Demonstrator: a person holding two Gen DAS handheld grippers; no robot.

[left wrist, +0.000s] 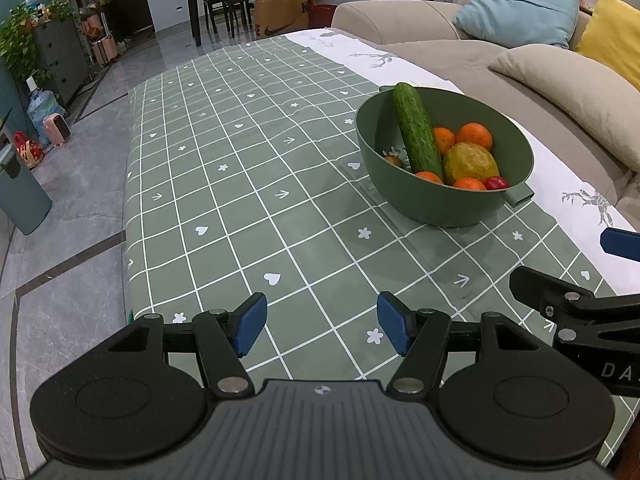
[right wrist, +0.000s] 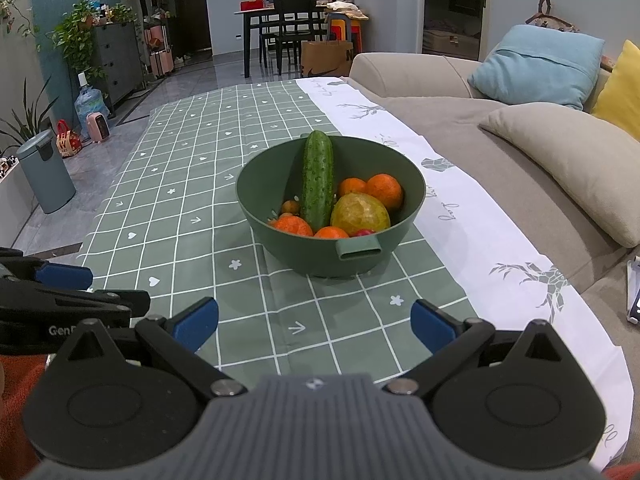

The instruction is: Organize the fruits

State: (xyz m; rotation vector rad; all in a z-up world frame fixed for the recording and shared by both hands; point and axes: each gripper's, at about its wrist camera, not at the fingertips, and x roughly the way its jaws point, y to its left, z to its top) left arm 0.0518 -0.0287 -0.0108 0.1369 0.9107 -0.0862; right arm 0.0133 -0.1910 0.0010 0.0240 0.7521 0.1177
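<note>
The green bowl [right wrist: 280, 216] sits on the checked tablecloth [right wrist: 180, 208], toward the side nearest the sofa [right wrist: 500, 140], and everything to be sorted seems to be in it. A long cucumber [right wrist: 318, 182] leans against the far wall with its tip poking over the rim. Beside it lie a large yellow-green fruit [right wrist: 360, 213] (a mango, I'd guess, though I can't be sure), several oranges [right wrist: 384, 190] around it, and a small red fruit [right wrist: 364, 233] tucked down by the near rim, just above the bowl's stubby handle [right wrist: 358, 249].

No fruit lies out on the cloth in either view, so by my reading the sorting has not begun, or else it has finished with everything gathered into the bowl; the pictures alone don't settle which. If the job is to separate the pieces, all of it is left.

Both tools hang back on the near side, well short of the bowl. The left gripper [left wrist: 322, 326] has its blue pads standing wide apart with only tablecloth between them. The right gripper [right wrist: 316, 326] is likewise spread wide and carries nothing, and it faces the bowl almost squarely.
</note>
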